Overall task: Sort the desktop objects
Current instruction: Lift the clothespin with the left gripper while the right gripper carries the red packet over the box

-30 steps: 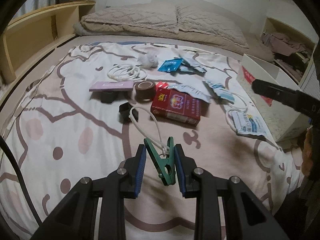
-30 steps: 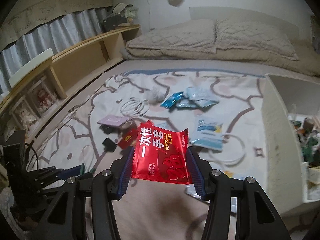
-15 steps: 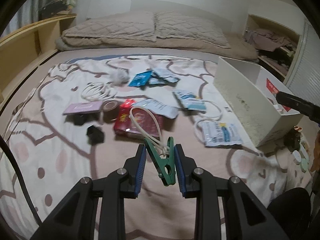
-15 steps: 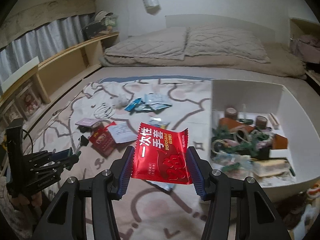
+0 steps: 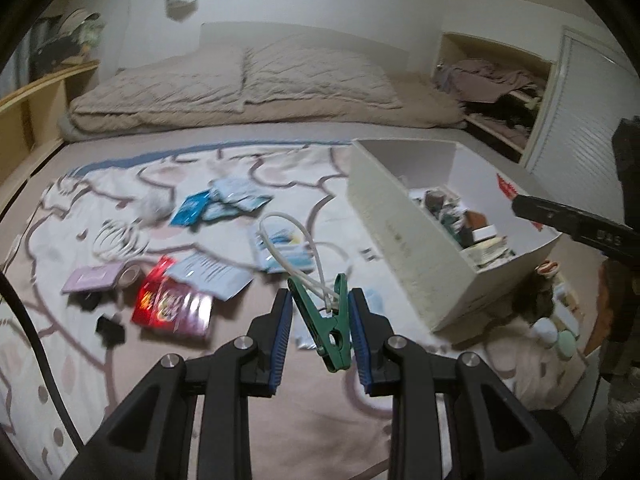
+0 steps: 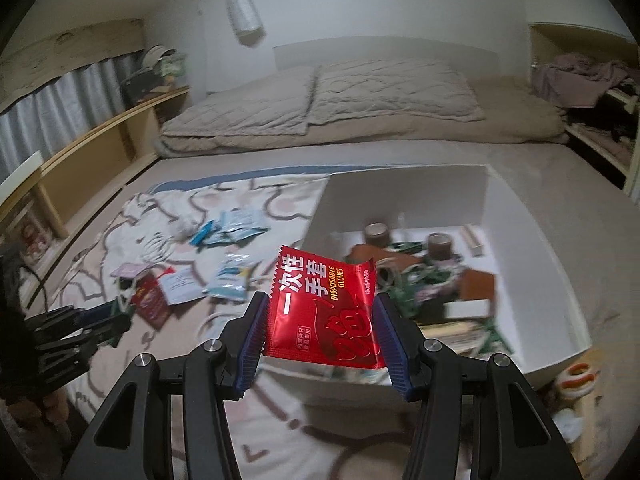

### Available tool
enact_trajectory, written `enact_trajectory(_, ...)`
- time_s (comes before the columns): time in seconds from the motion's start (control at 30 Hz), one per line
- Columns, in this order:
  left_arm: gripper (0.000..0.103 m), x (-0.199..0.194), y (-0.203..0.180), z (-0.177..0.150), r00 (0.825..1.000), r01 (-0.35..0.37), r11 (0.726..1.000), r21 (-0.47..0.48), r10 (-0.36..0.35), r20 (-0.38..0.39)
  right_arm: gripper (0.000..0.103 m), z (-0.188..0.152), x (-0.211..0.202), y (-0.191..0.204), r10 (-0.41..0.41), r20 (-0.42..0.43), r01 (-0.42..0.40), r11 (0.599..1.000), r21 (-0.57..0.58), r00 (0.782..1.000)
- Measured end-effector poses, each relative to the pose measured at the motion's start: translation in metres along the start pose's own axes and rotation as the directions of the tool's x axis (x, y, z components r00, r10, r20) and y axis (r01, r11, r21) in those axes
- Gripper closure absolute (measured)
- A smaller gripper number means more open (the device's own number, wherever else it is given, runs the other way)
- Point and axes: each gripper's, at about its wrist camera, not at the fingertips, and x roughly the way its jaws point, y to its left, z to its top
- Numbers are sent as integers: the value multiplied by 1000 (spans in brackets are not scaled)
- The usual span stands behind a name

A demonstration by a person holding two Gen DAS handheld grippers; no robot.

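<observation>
Grippers are both loaded: the right gripper (image 6: 322, 320) pinches a red glove packet (image 6: 324, 316) by its side edges, held above the near wall of the white box (image 6: 520, 216), which sits on the right side of the bed (image 6: 420, 156) and already holds a jumble of things. The left gripper (image 5: 320, 332) clamps a green clip (image 5: 326, 320) with a white cord (image 5: 288, 236) looped through it, above the blanket (image 5: 60, 320) short of the box's long wall. To do the drop well, I judge the packet should be carried further over the box's open middle before the jaws part, since it is light and could flutter onto the near wall. The clip should follow, kept high so that its loop clears the rim.
</observation>
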Motion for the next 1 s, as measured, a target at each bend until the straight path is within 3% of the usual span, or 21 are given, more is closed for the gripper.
enact_trajectory(0.53,74,20,-57,38,995,86,995,57,-88,36,49,59,48,-80,-71,-125,86,990,115,990)
enact_trajectory(0.73,74,32,-74,49,992,119,991,59,-122,41,49,86,84,-93,-126,-229,153,983,105,965)
enact_trajectory(1.0,74,47,-90,62,987,155,985,74,-158,37,49,99,144,-111,-216,-376,255,966,54,901)
